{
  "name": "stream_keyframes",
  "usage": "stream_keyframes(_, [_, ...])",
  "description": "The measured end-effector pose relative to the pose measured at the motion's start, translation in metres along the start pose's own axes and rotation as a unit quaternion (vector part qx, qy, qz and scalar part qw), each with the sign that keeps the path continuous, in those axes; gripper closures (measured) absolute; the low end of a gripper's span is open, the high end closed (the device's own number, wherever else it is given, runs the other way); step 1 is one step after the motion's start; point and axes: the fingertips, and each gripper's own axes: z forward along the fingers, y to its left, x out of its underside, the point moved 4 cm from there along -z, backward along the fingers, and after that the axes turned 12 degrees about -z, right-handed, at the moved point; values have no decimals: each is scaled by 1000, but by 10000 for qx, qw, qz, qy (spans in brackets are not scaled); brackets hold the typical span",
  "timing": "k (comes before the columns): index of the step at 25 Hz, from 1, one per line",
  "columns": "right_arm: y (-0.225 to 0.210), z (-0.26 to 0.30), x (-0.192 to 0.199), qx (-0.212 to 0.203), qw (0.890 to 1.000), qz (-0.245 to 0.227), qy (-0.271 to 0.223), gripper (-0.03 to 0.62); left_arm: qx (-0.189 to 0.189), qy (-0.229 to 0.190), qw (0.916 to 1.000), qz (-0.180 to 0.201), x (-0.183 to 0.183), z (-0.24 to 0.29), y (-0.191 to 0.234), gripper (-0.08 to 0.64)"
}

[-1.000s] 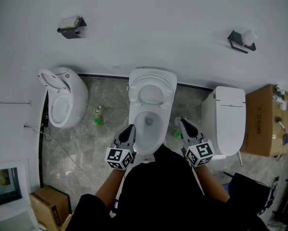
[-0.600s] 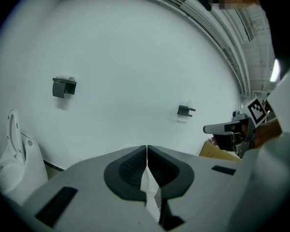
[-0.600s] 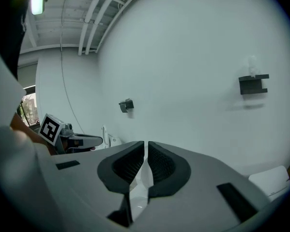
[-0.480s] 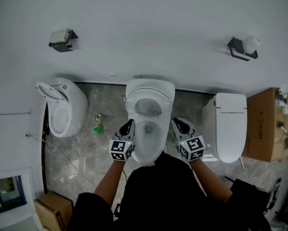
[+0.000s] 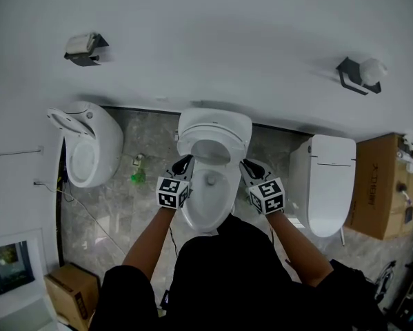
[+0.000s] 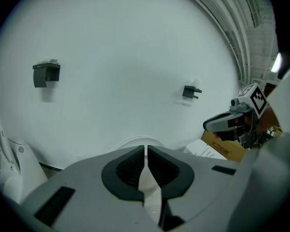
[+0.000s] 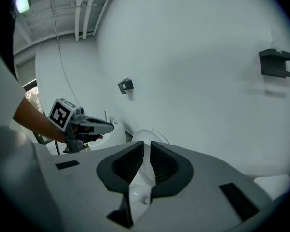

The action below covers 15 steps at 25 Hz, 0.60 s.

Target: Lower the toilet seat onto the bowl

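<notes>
Site: sanitary-ware display or storage room, with three toilets (image 5: pixel 213 126) abreast along one white wall (image 5: pixel 213 40), paper holders (image 5: pixel 82 48) above, cardboard cartons (image 5: pixel 382 185) on stone floor (image 5: pixel 134 209).

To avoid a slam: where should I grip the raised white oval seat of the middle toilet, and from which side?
Take the white oval seat at its free upper rim, coming from the front over the white bowl. It stands upright near the wall, so that rim probably gives most control. The left gripper and right gripper are shut; open one first.
</notes>
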Motion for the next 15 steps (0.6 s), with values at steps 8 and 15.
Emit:
stream_keyframes(8, [-24, 37, 10, -67, 9994, -224, 267, 553, -31, 458, 9986, 253, -4, 45, 21, 523])
stream_keyframes(15, [-40, 66, 22, -182, 9976, -382, 555, 497, -90, 893, 9935, 696, -3, 77, 35, 431])
